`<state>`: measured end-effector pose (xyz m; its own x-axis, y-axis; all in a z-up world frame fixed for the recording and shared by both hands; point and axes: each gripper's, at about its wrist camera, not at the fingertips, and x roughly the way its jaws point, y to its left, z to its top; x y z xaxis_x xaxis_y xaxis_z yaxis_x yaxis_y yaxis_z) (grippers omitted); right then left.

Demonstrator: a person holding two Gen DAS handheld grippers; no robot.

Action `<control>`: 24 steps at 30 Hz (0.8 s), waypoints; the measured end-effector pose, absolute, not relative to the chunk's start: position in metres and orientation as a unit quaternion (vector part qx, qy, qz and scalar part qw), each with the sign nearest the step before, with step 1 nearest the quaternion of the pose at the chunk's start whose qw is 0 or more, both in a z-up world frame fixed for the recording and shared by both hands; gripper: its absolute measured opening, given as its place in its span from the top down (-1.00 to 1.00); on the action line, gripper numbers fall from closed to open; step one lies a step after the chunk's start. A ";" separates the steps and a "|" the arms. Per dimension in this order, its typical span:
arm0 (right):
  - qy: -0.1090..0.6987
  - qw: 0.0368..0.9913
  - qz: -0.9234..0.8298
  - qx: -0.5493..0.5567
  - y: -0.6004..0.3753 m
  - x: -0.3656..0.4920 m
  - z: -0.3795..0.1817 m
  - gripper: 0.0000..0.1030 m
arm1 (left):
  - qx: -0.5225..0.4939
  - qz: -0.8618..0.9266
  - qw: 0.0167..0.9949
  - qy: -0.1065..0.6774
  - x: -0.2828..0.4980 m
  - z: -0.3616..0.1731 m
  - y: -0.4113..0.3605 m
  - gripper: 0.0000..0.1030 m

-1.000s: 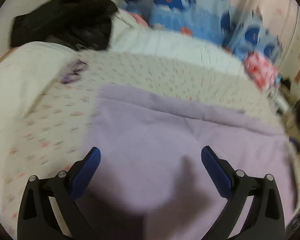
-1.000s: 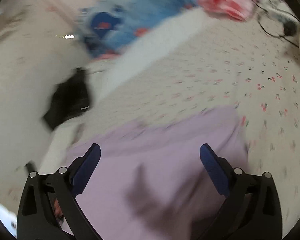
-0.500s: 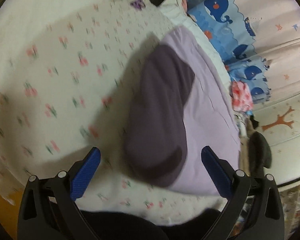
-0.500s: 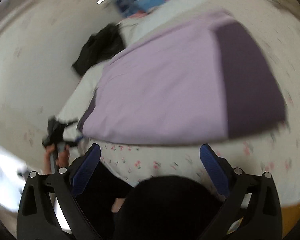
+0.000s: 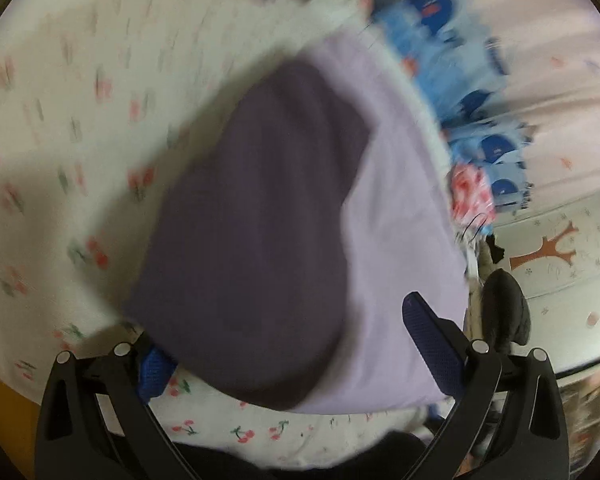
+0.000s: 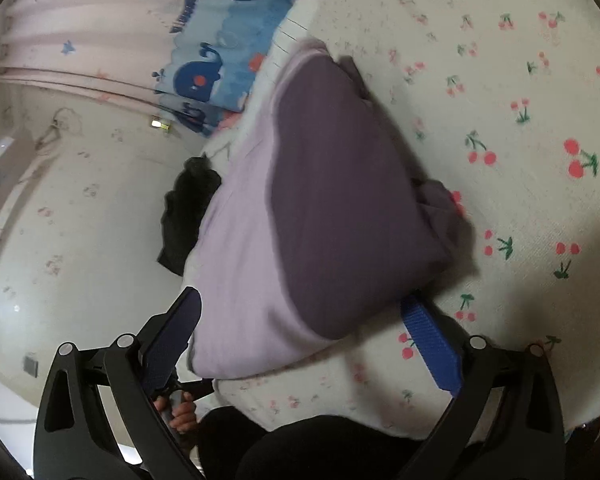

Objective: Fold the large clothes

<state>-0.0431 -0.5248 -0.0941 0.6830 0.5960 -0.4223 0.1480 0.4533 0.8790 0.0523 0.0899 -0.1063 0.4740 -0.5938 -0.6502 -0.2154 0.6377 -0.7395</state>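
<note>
A lilac garment [image 5: 396, 184] with a dark purple part [image 5: 256, 200] lies folded on the cherry-print bed sheet [image 5: 60, 92]. It also shows in the right wrist view [image 6: 236, 248], with its dark purple part [image 6: 340, 184]. My left gripper [image 5: 288, 344] is open, its jaws on either side of the garment's near edge; the left fingertip is under the dark part. My right gripper [image 6: 304, 344] is open, its jaws also on either side of the near edge. Neither is shut on cloth.
A black garment [image 6: 184, 216] lies beyond the lilac one. A blue whale-print cloth [image 6: 228, 40] and a pink floral cloth [image 5: 468, 192] lie by the curtain. The person's dark clothing [image 6: 320, 448] is at the near bed edge [image 5: 4, 396].
Both grippers swung from looking across the bed to looking down at its near edge, then closed in on the folded garment. The jaws stayed open.
</note>
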 end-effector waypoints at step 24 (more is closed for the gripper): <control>0.390 0.780 0.178 0.456 -0.515 -0.090 -0.046 -0.01 | -0.358 -0.172 0.781 0.482 -0.013 -0.045 0.111 0.04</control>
